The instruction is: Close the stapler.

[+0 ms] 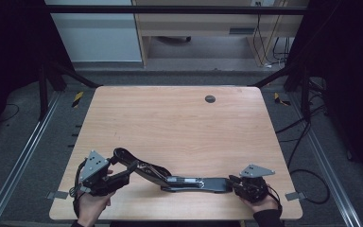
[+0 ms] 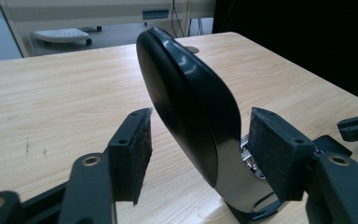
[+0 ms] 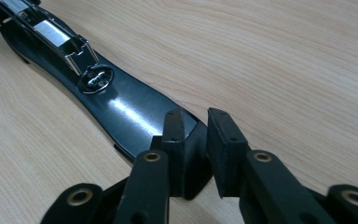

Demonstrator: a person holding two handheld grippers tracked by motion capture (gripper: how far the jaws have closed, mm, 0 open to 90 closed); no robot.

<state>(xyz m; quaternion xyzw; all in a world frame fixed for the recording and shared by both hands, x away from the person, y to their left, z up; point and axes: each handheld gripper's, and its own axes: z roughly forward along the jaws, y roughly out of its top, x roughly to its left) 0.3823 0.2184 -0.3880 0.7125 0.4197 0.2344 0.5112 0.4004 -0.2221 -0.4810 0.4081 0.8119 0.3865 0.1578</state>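
- In the high view we see a long black stapler (image 1: 189,182) lying opened out near the front edge of the tabletop (image 1: 179,123), its base flat and its top arm raised toward the left.
- The left gripper view adds what the high view cannot resolve: the raised black arm (image 2: 191,116) stands between the fingers (image 2: 275,149) of the left gripper (image 1: 123,177); the far pad lies against it, the near pad stands just clear, so the fingers are part-closed and not clamped.
- The right gripper view shows the metal staple channel (image 3: 51,32) and the base tip, which the fingers (image 3: 175,149) of the right gripper (image 1: 234,182) pinch.
- Each hand (image 1: 92,205) enters from the bottom edge and holds its gripper low and nearly level, pointing inward at the stapler.
- A round grommet (image 1: 210,99) sits well apart at the far side of the tabletop.
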